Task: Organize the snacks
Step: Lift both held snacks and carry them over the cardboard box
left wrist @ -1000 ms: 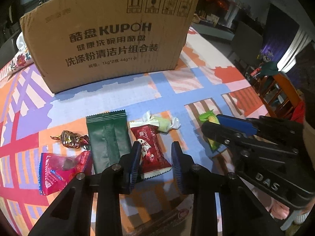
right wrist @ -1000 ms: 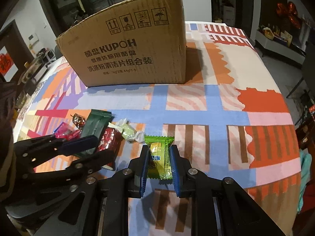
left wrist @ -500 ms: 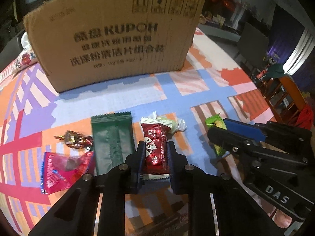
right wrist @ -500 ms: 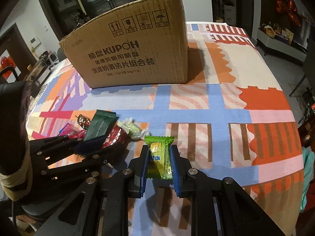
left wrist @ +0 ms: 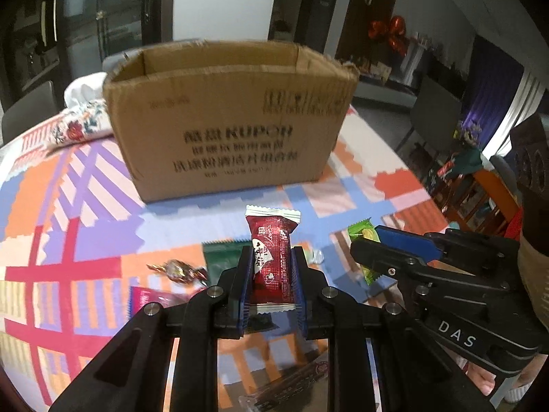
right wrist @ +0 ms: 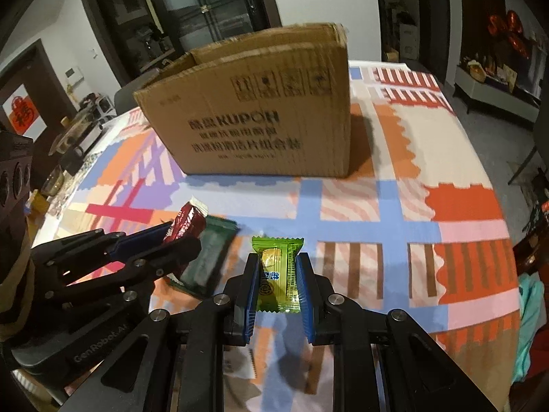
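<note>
My left gripper [left wrist: 270,264] is shut on a dark red snack packet [left wrist: 271,261] and holds it above the table; the same gripper [right wrist: 182,237] and red packet [right wrist: 187,221] show at the left of the right wrist view. My right gripper [right wrist: 277,271] is shut on a green snack packet [right wrist: 277,274], also lifted; it appears at the right of the left wrist view as right gripper [left wrist: 363,243] with the green packet [left wrist: 362,233]. An open cardboard box [left wrist: 226,120] stands beyond both, also box [right wrist: 260,123].
On the patterned tablecloth [left wrist: 68,226] lie a dark green packet [left wrist: 219,261], a foil-wrapped candy [left wrist: 178,269], a pink packet [left wrist: 147,300] and a dark bar [left wrist: 291,381] near the front edge. A white floral cloth [left wrist: 79,116] lies left of the box.
The left gripper closed on the red packet and lifted it off the table. The right gripper rose with the green packet. The box top has come into view.
</note>
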A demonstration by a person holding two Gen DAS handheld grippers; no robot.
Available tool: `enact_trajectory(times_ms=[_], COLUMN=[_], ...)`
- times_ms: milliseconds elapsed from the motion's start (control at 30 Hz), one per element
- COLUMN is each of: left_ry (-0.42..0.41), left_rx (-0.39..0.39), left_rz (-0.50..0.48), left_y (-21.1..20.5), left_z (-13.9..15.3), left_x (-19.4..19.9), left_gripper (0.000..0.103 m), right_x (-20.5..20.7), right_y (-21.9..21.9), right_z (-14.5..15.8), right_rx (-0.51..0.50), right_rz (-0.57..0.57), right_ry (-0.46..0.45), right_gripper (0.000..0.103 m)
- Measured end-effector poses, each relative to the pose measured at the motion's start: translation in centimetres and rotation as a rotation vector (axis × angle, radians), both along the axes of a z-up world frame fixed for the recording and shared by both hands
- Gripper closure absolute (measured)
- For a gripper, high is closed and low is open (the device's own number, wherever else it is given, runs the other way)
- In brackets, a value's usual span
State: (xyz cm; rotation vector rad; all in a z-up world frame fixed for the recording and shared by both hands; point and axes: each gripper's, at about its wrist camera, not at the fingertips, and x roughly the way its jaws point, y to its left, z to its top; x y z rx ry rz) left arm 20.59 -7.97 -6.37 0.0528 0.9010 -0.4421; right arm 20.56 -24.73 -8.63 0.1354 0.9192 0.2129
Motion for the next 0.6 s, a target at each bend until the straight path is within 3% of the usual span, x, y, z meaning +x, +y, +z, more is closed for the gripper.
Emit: enact_trajectory(times_ms=[600], left_ry=[-0.208], left_rx=[-0.025], left_rz=[0.036], left_y=[2.7], left_z=[9.4], left_x=[1.8], left_gripper=[0.081], right_x=[2.5], right_y=[2.4], right_z=[9.1], right_rx=[0.001], right_rz=[0.03], right_ry=[-0.189], right_gripper=[0.08])
